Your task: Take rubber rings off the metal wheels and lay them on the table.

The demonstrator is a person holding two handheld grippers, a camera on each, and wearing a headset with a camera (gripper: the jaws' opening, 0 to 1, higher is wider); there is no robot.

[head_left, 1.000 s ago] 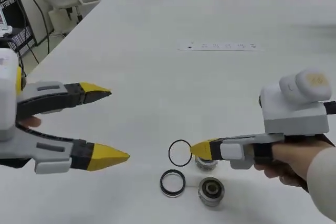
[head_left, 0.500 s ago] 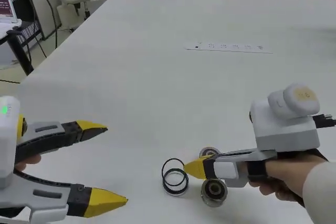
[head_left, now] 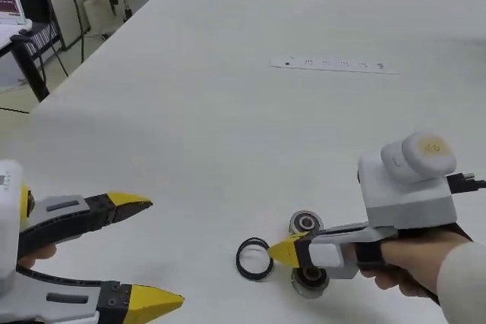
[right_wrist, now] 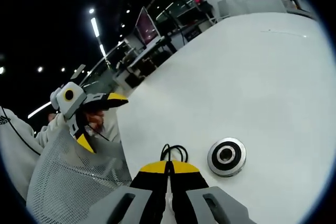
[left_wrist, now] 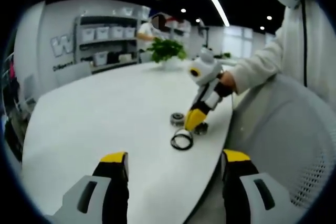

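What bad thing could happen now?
1. The right tongs seem shut on a thin ring just over another ring; dropped there, the two may tangle.
2. A wheel sits right beside the tongs; a bump could roll it.
3. The table edge looks close in the left gripper view, so something might fall off.

I look down on a wide white table (head_left: 190, 96). Toward its far edge lies a flat white socket strip (head_left: 335, 65), parallel to that edge. Near the near edge two black rubber rings (head_left: 253, 258) overlap on the top. Just beside them stand two metal wheels (head_left: 305, 223), one behind the other. The nearer wheel (head_left: 307, 283) is partly hidden.
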